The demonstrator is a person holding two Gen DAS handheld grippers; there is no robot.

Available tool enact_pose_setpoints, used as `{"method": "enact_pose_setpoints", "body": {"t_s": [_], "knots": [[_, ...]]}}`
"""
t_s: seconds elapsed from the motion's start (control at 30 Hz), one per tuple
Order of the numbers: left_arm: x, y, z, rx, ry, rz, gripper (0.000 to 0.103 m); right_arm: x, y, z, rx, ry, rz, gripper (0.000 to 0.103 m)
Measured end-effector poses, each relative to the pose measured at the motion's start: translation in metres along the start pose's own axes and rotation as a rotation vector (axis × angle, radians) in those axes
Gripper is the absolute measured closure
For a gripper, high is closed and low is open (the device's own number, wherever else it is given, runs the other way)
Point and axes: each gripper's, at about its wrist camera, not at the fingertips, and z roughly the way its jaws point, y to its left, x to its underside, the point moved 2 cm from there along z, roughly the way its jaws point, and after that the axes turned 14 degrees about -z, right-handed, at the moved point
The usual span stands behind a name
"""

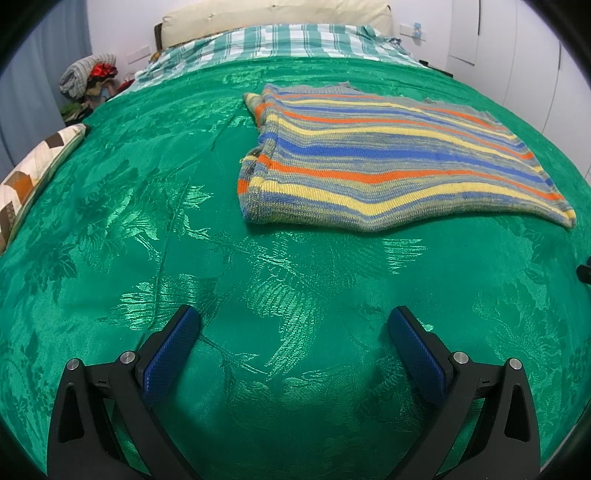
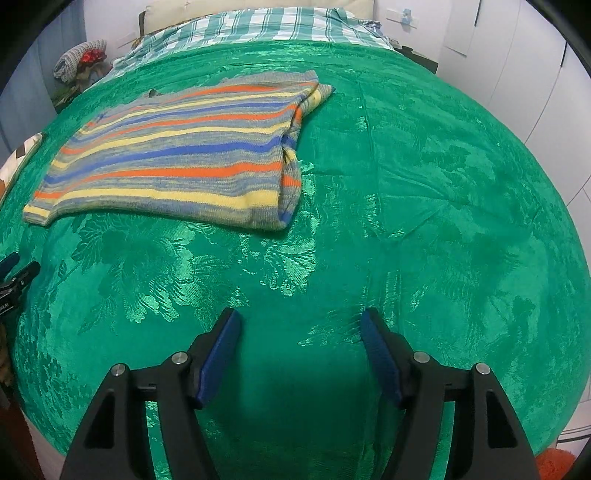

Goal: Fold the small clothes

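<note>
— Striped knit sweater [image 1: 391, 155]: where do you have it?

— I see it lying folded on the green bedspread [image 1: 258, 314], toward the checked blanket [image 1: 280, 40] at the headboard end, well ahead of both my grippers.

— And the grippers?

— My left gripper [image 1: 293, 325] hangs wide open over bare bedspread, nothing between its blue pads [image 1: 170, 354]. My right gripper [image 2: 300, 328] is open too, empty, over the bedspread [image 2: 443, 221], with the sweater [image 2: 184, 155] up ahead to its left.

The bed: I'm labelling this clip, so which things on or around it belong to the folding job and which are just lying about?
Job:
striped knit garment, part-folded
left gripper, empty
right gripper, empty
green bedspread, work surface

Lying about:
patterned cushion
checked sheet
cream pillow
clothes pile
</note>
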Motion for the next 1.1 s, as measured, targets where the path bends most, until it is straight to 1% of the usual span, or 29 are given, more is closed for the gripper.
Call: {"method": "enact_pose_setpoints", "body": {"t_s": [0.6,0.7,0.73,0.77,0.83,0.9,0.93,0.97,1.0,1.03,1.07,1.1], "knots": [[-0.002,0.000,-0.001,-0.009,0.002,0.002,0.001,0.000,0.000,0.002,0.000,-0.004,-0.007,0.032],[-0.007,-0.005,-0.009,-0.047,0.044,0.022,0.002,0.000,-0.005,0.002,-0.034,-0.006,0.004,0.031],[-0.009,-0.009,-0.015,-0.059,0.060,0.035,0.002,0.001,-0.007,0.001,-0.059,-0.002,0.012,0.030],[-0.010,-0.013,-0.021,-0.057,0.064,0.047,0.003,0.002,-0.011,-0.001,-0.088,0.003,0.025,0.029],[-0.015,-0.036,-0.047,0.021,0.022,0.096,0.003,0.005,-0.023,-0.009,-0.164,-0.015,0.088,0.029],[-0.021,-0.070,-0.066,0.111,-0.031,0.180,0.003,0.011,-0.039,-0.017,-0.239,-0.054,0.189,0.030],[-0.024,-0.086,-0.070,0.143,-0.043,0.217,0.003,0.014,-0.050,-0.020,-0.270,-0.070,0.245,0.030],[-0.027,-0.112,-0.073,0.194,-0.051,0.273,0.003,0.017,-0.061,-0.023,-0.293,-0.086,0.298,0.030],[-0.029,-0.133,-0.073,0.236,-0.050,0.315,0.004,0.019,-0.069,-0.024,-0.301,-0.095,0.328,0.030],[-0.030,-0.157,-0.071,0.283,-0.044,0.359,0.007,0.020,-0.076,-0.026,-0.298,-0.103,0.350,0.030],[-0.030,-0.185,-0.066,0.329,-0.032,0.409,0.010,0.020,-0.083,-0.027,-0.293,-0.113,0.365,0.030],[-0.027,-0.207,-0.060,0.358,-0.011,0.454,0.012,0.020,-0.092,-0.030,-0.287,-0.127,0.377,0.030]]}}
